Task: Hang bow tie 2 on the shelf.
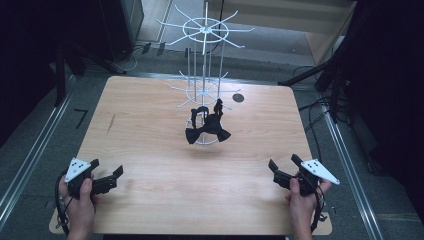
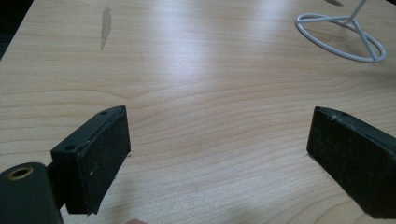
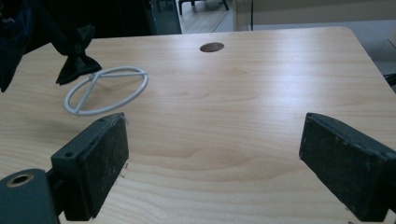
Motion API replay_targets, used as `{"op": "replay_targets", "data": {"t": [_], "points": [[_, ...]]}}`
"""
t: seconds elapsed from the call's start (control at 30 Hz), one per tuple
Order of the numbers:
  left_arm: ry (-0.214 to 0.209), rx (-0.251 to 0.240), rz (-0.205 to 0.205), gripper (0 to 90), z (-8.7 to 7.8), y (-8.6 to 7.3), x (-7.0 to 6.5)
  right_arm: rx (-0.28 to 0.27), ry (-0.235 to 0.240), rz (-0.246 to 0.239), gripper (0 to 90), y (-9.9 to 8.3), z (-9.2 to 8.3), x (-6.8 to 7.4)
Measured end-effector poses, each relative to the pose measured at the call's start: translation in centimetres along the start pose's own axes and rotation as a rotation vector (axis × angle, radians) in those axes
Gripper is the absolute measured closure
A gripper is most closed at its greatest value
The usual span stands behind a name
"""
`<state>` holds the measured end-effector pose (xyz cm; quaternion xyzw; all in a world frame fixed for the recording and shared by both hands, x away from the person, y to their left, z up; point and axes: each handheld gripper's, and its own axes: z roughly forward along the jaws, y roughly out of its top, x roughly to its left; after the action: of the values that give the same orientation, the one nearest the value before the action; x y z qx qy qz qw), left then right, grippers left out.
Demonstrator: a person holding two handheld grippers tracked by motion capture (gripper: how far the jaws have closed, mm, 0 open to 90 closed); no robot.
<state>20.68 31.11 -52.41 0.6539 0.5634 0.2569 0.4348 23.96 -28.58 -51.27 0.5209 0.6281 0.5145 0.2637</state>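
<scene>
Bare table (image 1: 150, 125) ahead of my grippers, free passage. Wire rack (image 1: 204, 75) with black bow tie (image 1: 207, 131) blocks 12 o'clock.

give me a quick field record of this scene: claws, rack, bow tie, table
left claw: open, holding nothing, low over the table's near left
right claw: open, holding nothing, near right
white wire display rack: upright at table centre, ring base on the wood
black fabric bow tie: hanging on the rack's lower part, just above the base
light wooden table: dark round hole near far edge
</scene>
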Motion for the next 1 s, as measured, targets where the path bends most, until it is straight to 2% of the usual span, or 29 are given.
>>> {"op": "replay_targets", "data": {"t": [0.37, 0.63, 1.0], "points": [[-0.001, 0.000, -0.001, 6.9, 0.0, 0.0, 0.1, 0.028, -0.032, 0.008, 8.6, -1.4, -2.2, -2.0], [-0.001, -0.006, -0.003, 6.9, 0.0, 0.0, 0.0, 0.044, -0.074, -0.016, 8.6, -2.0, -3.9, -3.8], [0.002, -0.005, 0.007, 6.9, -0.1, 0.0, -0.1, 0.058, -0.100, 0.009, 7.3, -3.0, -6.4, -6.3]]}}
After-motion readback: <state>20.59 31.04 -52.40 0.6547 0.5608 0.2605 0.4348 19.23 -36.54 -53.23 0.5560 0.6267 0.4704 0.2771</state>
